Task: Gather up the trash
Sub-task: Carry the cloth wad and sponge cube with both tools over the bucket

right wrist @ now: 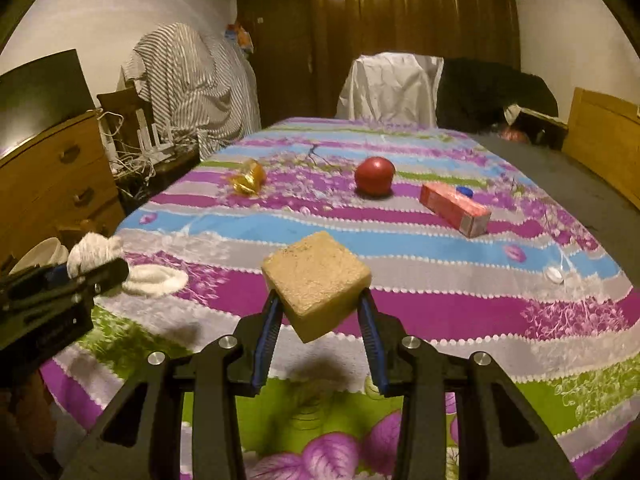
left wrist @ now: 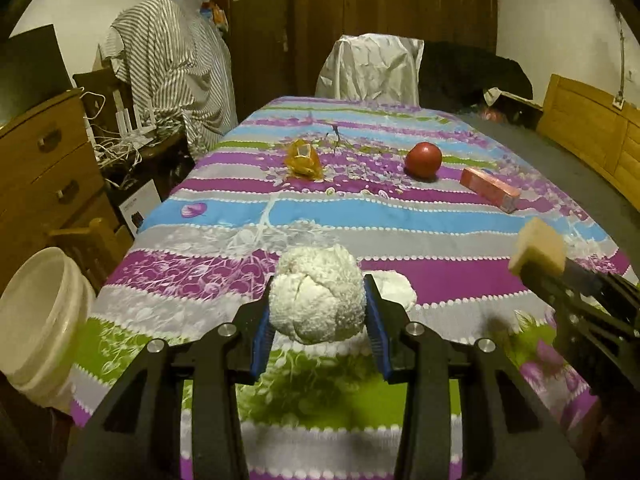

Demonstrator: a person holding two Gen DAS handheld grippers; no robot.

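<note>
My left gripper (left wrist: pixel 318 312) is shut on a white crumpled ball of tissue (left wrist: pixel 316 294) and holds it above the near part of the table; it also shows in the right wrist view (right wrist: pixel 94 254). My right gripper (right wrist: pixel 318 316) is shut on a yellow sponge block (right wrist: pixel 316 284), held above the table; it also shows in the left wrist view (left wrist: pixel 538 252). A second white tissue wad (right wrist: pixel 154 278) lies flat on the cloth. A white bucket (left wrist: pixel 34 320) stands off the table's left edge. An orange wrapper (left wrist: pixel 303 160) and a pink carton (right wrist: pixel 456 209) lie farther back.
A red tomato (right wrist: pixel 374 176) sits mid-table, with a small blue cap (right wrist: pixel 464 191) behind the carton and a white cap (right wrist: pixel 555 275) at the right. A wooden dresser (left wrist: pixel 44 168) stands left, a covered chair (left wrist: pixel 370 68) at the far end, a wooden bench (left wrist: pixel 592 132) right.
</note>
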